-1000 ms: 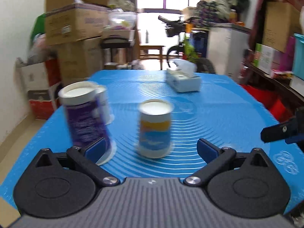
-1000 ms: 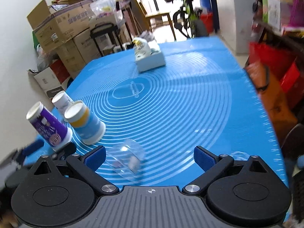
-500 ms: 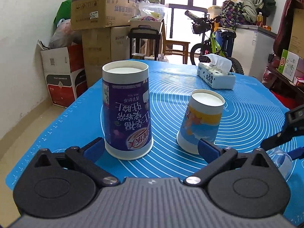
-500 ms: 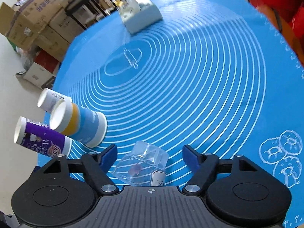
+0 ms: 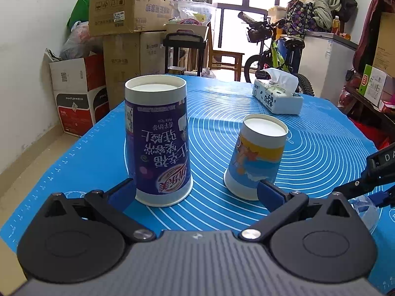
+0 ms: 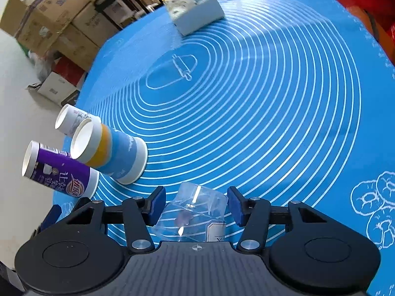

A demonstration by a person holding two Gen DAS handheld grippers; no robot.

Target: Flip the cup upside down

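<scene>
Two grippers work over a blue baking mat (image 6: 284,113) printed with white rings. Nearest, the right gripper (image 6: 196,206) has its jaws spread on either side of a clear plastic cup (image 6: 195,212), which sits between the blue pads with a gap showing on each side; whether the cup rests on the mat or is lifted I cannot tell. The left gripper (image 5: 195,192) also stands wide open, its left pad just beside the base of a purple paper cup (image 5: 159,143) that stands mouth-down on the mat. Just to the right of it, a blue-and-yellow paper cup (image 5: 256,157) is likewise inverted, near the right pad. In the right wrist view a small white paper cup (image 6: 71,119) shows behind those two, also bottom-up. Farther back on the mat lies a tissue box (image 5: 277,97) with a tissue sticking out. Beyond the table are stacked cardboard boxes (image 5: 128,7) and a bicycle (image 5: 274,49) by the window
</scene>
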